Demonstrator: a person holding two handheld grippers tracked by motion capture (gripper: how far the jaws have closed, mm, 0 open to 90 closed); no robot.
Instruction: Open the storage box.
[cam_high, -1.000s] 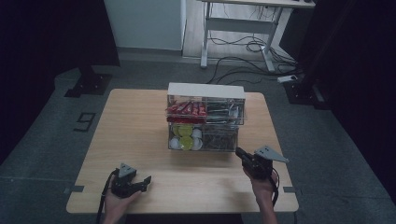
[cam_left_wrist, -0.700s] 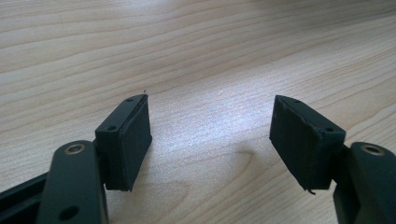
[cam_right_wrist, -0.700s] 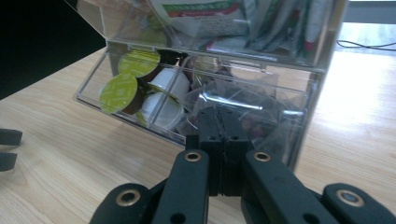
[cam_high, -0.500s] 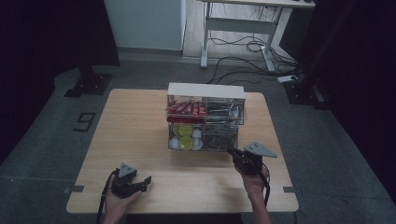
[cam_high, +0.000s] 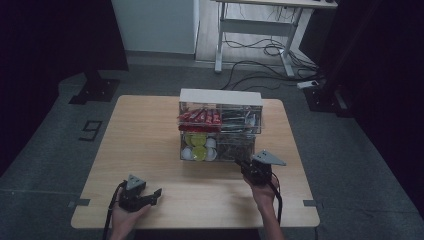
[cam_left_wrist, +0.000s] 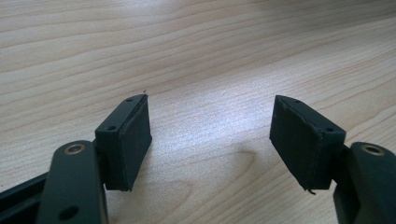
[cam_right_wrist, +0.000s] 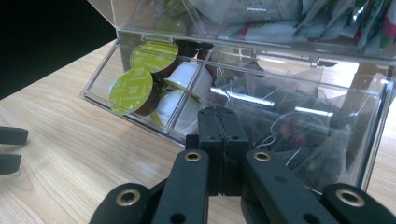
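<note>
A clear two-tier organiser (cam_high: 220, 98) with a white top stands mid-table. Its lower left bin holds green and white capsules (cam_right_wrist: 135, 91), and its lower right bin holds clear-wrapped tea bags (cam_right_wrist: 299, 140). Red sachets (cam_high: 199, 118) fill the upper left bin. My right gripper (cam_right_wrist: 219, 116) is shut with nothing between its pads, its tip just short of the lower tier's front wall at the divider. In the high view the right gripper (cam_high: 241, 163) sits at the organiser's front right corner. My left gripper (cam_left_wrist: 210, 121) is open over bare wood, near the table's front left edge (cam_high: 157, 193).
The wooden table (cam_high: 145, 130) has free room left of and in front of the organiser. Dark packets (cam_high: 240, 120) fill the upper right bin. Behind the table stand a white desk frame (cam_high: 255, 30) and floor cables (cam_high: 260, 70).
The right gripper has moved left and slightly forward, ending close to the organiser's lower front. The left gripper has stayed where it was, still open.
</note>
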